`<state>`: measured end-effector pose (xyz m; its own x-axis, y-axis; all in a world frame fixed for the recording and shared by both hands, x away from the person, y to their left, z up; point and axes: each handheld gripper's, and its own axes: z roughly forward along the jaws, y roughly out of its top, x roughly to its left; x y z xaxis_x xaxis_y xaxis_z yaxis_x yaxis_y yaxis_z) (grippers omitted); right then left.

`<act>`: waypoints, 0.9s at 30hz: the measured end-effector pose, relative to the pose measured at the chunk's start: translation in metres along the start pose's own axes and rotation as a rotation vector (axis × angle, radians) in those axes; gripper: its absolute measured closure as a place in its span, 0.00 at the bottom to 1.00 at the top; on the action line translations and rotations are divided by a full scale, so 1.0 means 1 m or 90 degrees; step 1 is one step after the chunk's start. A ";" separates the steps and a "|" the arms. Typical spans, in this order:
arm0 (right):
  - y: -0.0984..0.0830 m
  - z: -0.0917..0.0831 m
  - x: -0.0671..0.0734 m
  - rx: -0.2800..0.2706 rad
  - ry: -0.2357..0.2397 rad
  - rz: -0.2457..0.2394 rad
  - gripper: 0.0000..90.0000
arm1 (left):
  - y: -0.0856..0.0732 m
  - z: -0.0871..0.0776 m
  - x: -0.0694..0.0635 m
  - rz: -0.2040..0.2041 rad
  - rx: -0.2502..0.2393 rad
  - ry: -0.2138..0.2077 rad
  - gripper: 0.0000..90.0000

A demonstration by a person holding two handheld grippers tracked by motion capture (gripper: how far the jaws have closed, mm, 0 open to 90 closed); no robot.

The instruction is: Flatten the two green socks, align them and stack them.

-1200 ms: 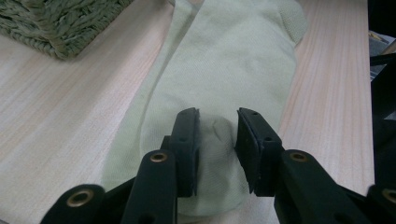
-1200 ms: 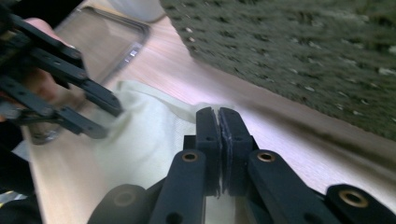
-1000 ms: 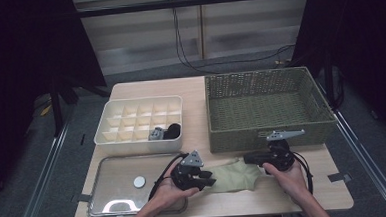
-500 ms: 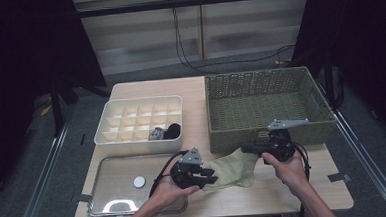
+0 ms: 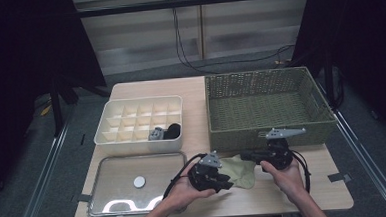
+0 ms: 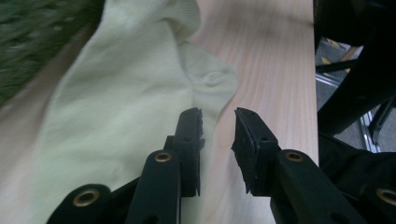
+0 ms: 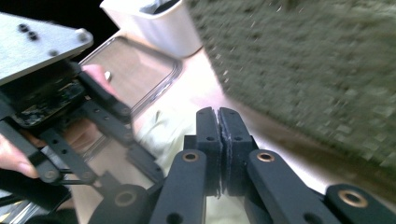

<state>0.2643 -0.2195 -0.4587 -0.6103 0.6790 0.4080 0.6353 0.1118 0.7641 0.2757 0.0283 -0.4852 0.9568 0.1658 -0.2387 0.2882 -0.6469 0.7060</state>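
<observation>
Clearly the pale green cloth (image 6: 126,107) is light, limp and easily bunched; it lies on the table (image 5: 285,196) between the two grippers, just ahead of the left gripper (image 6: 218,128). Its jaws stand apart over a folded edge, pinching nothing. The right gripper (image 7: 218,122) is clenched, seemingly on the cloth's far end, though blur hides the contact. A fold offers the surest hold.

The sock (image 6: 126,88) is soft pale green cloth with fine ribs. The table (image 6: 271,51) is smooth light wood. At 12 o'clock, the basket (image 5: 266,104) is rough woven straw (dull green). The tray (image 5: 130,197) looks like shiny clear plastic, and the white box (image 5: 137,141) is smooth matt plastic
</observation>
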 end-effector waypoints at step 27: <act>-0.061 -0.013 0.020 0.120 0.015 0.022 0.96 | -0.010 -0.033 0.001 0.004 -0.028 0.058 0.75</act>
<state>0.2073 -0.2223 -0.4903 -0.5959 0.6675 0.4466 0.7327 0.2242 0.6425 0.2754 0.0591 -0.4707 0.9574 0.2301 -0.1745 0.2820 -0.6150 0.7364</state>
